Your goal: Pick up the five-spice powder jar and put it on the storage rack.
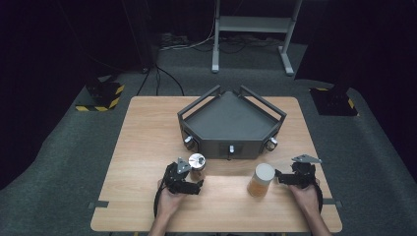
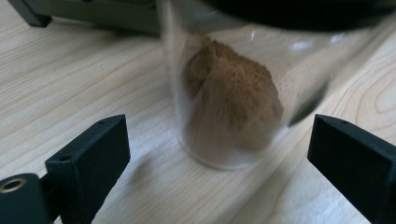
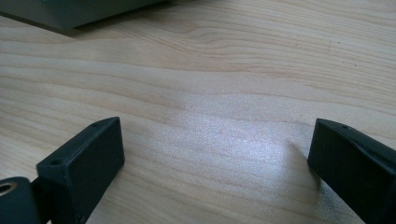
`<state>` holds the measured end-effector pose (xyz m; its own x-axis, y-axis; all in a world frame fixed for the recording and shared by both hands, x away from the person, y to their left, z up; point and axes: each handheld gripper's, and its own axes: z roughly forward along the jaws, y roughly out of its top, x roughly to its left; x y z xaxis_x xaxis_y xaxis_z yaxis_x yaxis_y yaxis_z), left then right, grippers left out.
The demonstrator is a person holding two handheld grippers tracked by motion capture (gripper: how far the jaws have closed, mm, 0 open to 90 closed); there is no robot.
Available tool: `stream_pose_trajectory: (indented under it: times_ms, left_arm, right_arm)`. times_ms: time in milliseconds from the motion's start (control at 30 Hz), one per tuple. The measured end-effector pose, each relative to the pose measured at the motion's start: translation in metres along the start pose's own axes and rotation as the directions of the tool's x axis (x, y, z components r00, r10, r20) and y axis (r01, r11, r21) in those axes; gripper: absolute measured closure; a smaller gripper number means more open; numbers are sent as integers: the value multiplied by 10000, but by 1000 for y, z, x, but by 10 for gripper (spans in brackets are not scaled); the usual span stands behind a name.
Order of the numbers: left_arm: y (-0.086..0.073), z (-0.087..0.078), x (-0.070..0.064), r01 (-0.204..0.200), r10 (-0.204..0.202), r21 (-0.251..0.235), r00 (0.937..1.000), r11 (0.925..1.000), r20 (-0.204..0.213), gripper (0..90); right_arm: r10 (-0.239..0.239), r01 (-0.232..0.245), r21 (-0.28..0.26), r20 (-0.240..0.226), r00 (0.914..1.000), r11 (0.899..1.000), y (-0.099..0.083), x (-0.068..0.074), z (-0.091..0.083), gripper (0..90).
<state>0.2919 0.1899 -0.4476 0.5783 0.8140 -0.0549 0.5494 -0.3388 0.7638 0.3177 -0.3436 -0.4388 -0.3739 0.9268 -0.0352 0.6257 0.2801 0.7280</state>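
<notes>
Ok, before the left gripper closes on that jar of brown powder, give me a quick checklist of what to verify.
1. Left gripper open: ok, both jaws stand wide apart.
2. Small jar lined up between the jaws: ok, roughly centred, though still ahead of the jaw tips.
3. Jar upright with its lid on: ok in the high view.
4. Space around the jar: ok, the dark tray sits just behind it but apart.
5. Right gripper out of the way: ok, open over bare table, beside the taller orange jar.
6. Contact between the right gripper and the taller jar: cannot tell.
</notes>
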Motion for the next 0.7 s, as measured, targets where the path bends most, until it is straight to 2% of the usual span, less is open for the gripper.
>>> stream_pose_trajectory:
  times_ms: [300,467,700]
  left_arm:
    - [5,5,-1,8,-7,-194,10000,9998,45,103]
    - [8,7,-3,-84,87,-306,9999,9995,70,160]
    - [11,12,-5,-81,81,-237,10000,9997,2,210]
  right_arm:
    - [0,0,0,-1,10000,10000,0,0,0,35]
    - [1,-1,-1,-1,10000,10000,0,0,0,36]
    - [3,-3,0,-1,10000,10000,0,0,0,36]
